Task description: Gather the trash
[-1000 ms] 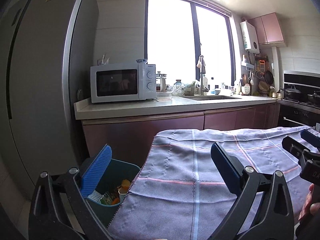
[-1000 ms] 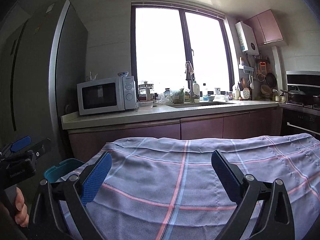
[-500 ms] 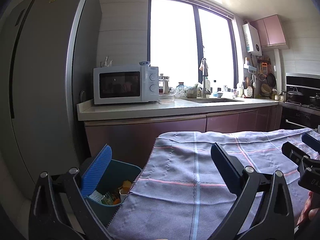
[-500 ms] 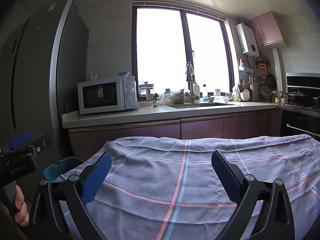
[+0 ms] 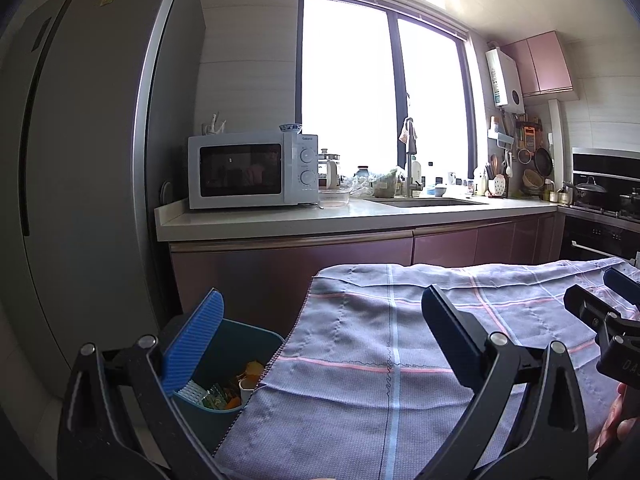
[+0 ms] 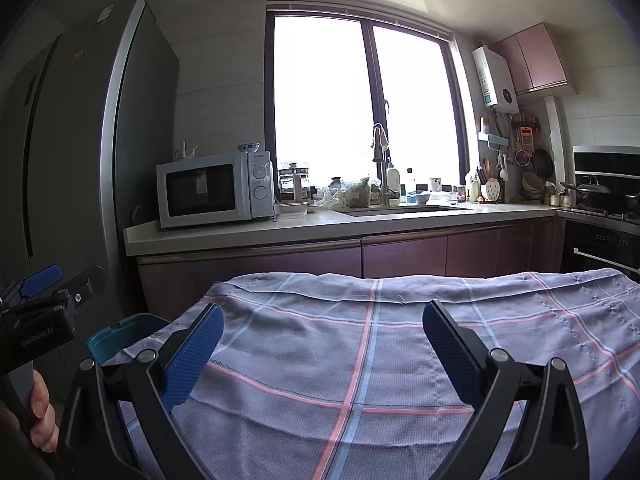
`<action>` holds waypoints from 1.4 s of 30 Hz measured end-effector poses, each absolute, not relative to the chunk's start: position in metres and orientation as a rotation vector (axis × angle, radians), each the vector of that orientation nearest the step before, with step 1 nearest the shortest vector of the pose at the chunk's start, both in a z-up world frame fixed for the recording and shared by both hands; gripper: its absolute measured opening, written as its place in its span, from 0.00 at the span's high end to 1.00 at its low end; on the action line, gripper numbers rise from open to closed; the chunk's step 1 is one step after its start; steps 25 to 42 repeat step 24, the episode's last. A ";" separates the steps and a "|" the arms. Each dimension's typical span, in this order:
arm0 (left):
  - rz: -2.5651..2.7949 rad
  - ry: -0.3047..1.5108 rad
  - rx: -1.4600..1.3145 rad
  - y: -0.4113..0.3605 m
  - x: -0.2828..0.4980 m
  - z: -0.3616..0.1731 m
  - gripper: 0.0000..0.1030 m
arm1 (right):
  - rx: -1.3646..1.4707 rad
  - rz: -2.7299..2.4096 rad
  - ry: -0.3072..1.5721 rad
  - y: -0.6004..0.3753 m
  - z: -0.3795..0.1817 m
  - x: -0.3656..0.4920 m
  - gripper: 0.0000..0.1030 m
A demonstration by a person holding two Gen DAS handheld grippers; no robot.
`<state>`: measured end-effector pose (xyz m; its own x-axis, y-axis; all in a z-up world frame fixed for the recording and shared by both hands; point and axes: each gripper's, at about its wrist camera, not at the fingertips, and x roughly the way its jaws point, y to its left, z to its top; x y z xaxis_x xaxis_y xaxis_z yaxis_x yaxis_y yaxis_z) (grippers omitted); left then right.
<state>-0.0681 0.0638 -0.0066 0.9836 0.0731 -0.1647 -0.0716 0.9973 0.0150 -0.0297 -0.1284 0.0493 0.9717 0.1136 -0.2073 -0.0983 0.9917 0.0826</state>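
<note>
A teal trash bin [image 5: 224, 412] stands at the left edge of the cloth-covered table and holds several scraps of trash [image 5: 224, 394]. My left gripper [image 5: 320, 344] is open and empty, held above the table's left edge, its left pad over the bin. My right gripper [image 6: 320, 354] is open and empty over the checked cloth [image 6: 380, 360]. The bin's rim also shows in the right wrist view [image 6: 120, 336]. No loose trash shows on the cloth.
A tall grey fridge [image 5: 80, 200] stands at the left. A counter [image 5: 320, 220] behind the table carries a white microwave [image 5: 252, 170], a sink and clutter. A stove with pots [image 5: 600, 200] is at the right.
Both grippers have tilted up and drawn back slightly, so the table sits lower in both views. Both stay open and empty.
</note>
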 end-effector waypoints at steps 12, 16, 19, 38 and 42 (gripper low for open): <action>0.085 0.166 0.023 0.059 -0.065 -0.009 0.05 | 0.085 0.098 0.221 -0.132 0.047 -0.029 0.06; 0.077 0.177 0.029 0.056 -0.062 -0.011 0.05 | 0.094 0.097 0.223 -0.134 0.045 -0.027 0.06; 0.067 0.195 0.032 0.053 -0.057 -0.013 0.05 | 0.099 0.090 0.228 -0.138 0.044 -0.025 0.06; 0.001 0.305 0.027 0.048 -0.032 -0.020 0.05 | 0.107 0.066 0.283 -0.158 0.041 -0.012 0.06; 0.001 0.305 0.027 0.048 -0.032 -0.020 0.05 | 0.107 0.066 0.283 -0.158 0.041 -0.012 0.06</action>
